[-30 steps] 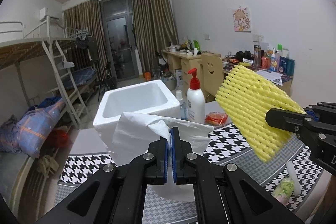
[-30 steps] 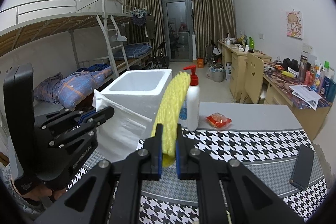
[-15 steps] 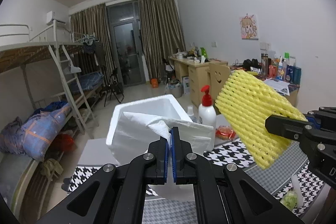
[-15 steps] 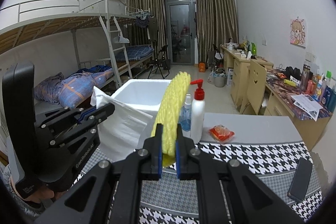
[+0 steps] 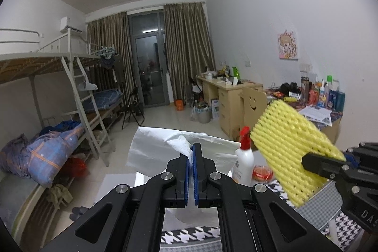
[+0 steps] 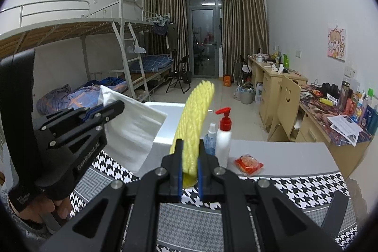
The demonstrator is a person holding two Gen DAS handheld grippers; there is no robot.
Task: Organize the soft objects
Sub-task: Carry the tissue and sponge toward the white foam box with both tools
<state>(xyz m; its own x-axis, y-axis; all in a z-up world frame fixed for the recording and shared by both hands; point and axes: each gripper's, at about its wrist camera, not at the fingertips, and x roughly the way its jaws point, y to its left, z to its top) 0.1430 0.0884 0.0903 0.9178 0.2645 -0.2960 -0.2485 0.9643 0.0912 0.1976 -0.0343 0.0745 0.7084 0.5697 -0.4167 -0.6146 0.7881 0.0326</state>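
My left gripper (image 5: 191, 152) is shut on a white soft sheet (image 5: 165, 148), which hangs in the air above the table; the same sheet (image 6: 132, 126) shows at the left of the right wrist view, pinched by the left gripper (image 6: 119, 105). My right gripper (image 6: 189, 152) is shut on a yellow foam net sleeve (image 6: 193, 119) that stands up from its jaws. In the left wrist view that yellow sleeve (image 5: 293, 145) is at the right, held by the right gripper (image 5: 307, 158). A white foam box (image 6: 170, 119) sits behind both, largely hidden by the sheet.
A white pump bottle (image 6: 224, 136) with red top and a small blue spray bottle (image 6: 209, 139) stand beside the box. A red snack packet (image 6: 248, 164) lies on the houndstooth tablecloth (image 6: 295, 188). A dark phone (image 6: 335, 214) lies near the right edge. Bunk beds and desks line the room.
Both grippers have risen with their loads; the table, box and bottles sit lower in both views. The foam box is now mostly hidden behind the white sheet in the left view.
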